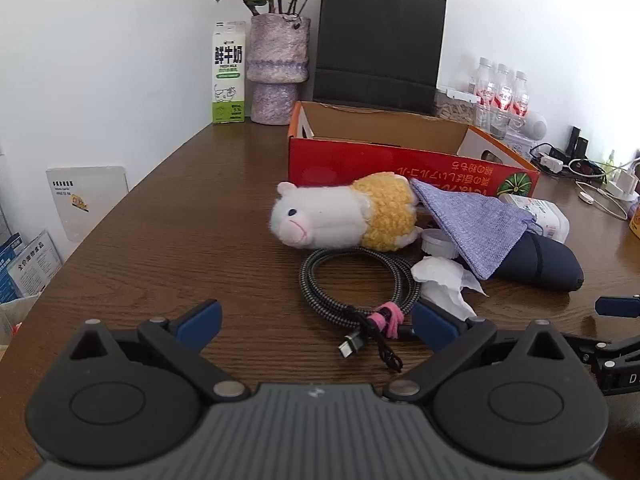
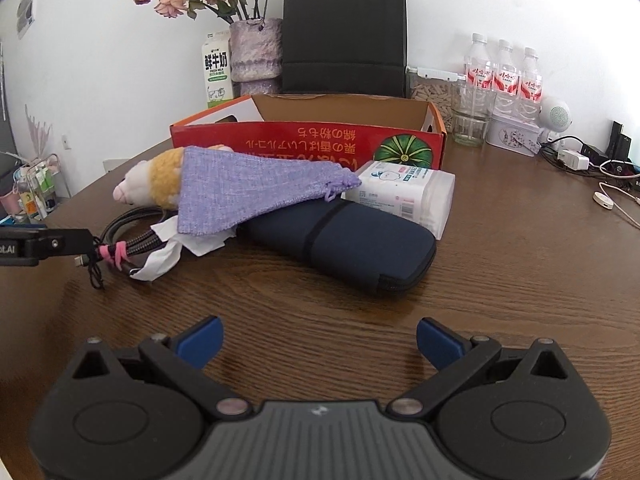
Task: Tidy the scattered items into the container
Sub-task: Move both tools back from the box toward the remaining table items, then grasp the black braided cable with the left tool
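- My left gripper [image 1: 316,326] hovers spread wide, empty, just before the coiled braided cable [image 1: 356,284].
- My right gripper [image 2: 318,346] gapes empty before the navy pouch [image 2: 348,240].
- Plush toy [image 1: 340,212], lilac drawstring bag [image 2: 248,192], tissue [image 1: 444,284] lie outside the red cardboard box [image 1: 400,160].

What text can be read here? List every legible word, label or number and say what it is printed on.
"鲜牛奶" and "FRESH MILK": white-and-green milk carton beside the vase.
Yellow Japanese lettering, upside down: red cardboard box; too distorted to quote reliably.
"全价宠物食品": blue-and-white package at the left edge.
Red labels on the three clear water bottles: too blurred to read.
Print on the white plastic tissue pack: too small to read.
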Available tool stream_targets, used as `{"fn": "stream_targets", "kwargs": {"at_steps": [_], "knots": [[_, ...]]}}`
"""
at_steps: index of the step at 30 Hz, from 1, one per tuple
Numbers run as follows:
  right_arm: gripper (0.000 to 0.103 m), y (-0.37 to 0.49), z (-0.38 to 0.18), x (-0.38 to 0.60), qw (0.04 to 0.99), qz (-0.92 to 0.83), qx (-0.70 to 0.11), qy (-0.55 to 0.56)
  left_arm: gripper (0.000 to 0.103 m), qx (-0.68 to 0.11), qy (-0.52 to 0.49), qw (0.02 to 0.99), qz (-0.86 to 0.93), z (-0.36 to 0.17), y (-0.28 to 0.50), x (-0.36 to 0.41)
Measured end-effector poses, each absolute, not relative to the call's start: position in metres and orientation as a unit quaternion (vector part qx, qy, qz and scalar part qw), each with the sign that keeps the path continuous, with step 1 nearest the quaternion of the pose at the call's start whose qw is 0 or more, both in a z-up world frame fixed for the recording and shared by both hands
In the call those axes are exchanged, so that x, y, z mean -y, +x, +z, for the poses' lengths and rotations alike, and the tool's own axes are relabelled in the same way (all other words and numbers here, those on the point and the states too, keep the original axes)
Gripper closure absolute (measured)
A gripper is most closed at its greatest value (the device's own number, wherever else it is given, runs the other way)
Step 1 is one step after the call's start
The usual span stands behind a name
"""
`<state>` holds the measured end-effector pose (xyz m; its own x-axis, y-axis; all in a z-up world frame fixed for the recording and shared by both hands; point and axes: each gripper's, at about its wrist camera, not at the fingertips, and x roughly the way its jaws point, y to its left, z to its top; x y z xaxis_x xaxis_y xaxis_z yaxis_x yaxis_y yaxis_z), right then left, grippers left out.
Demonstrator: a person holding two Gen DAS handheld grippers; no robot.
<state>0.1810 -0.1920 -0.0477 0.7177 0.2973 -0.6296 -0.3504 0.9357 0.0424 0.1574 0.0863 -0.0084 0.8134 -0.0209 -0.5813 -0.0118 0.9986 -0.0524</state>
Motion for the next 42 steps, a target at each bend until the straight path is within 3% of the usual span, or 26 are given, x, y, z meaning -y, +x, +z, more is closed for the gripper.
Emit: {"fn": "stream_targets", "kwargs": {"at_steps": [12, 18, 22, 24, 42], "knots": [[0.0, 0.186, -0.051, 0.194, 0.925, 0.172, -0.336, -0.032, 0.0, -0.362, 0.052, 0.93, -0.022, -0.023, 0.214, -0.058], [0.0, 0.186, -0.052, 0.188, 0.925, 0.166, -0.339, -0.052, 0.0, -0.373, 0.035, 0.927, -0.025, -0.029, 0.228, -0.061], [0.0, 0.186, -0.053, 0.187, 0.925, 0.166, -0.339, -0.052, 0.001, -0.367, 0.019, 0.929, -0.031, -0.032, 0.23, -0.065], [0.0, 0.186, -0.053, 0.186, 0.925, 0.167, -0.339, -0.052, 0.011, -0.36, 0.023, 0.932, -0.039, -0.031, 0.228, -0.064], [0.002, 0.202, -0.032, 0.107, 0.912, 0.234, -0.33, -0.067, 0.014, -0.314, -0.001, 0.949, -0.01, -0.011, 0.185, -0.109]]}}
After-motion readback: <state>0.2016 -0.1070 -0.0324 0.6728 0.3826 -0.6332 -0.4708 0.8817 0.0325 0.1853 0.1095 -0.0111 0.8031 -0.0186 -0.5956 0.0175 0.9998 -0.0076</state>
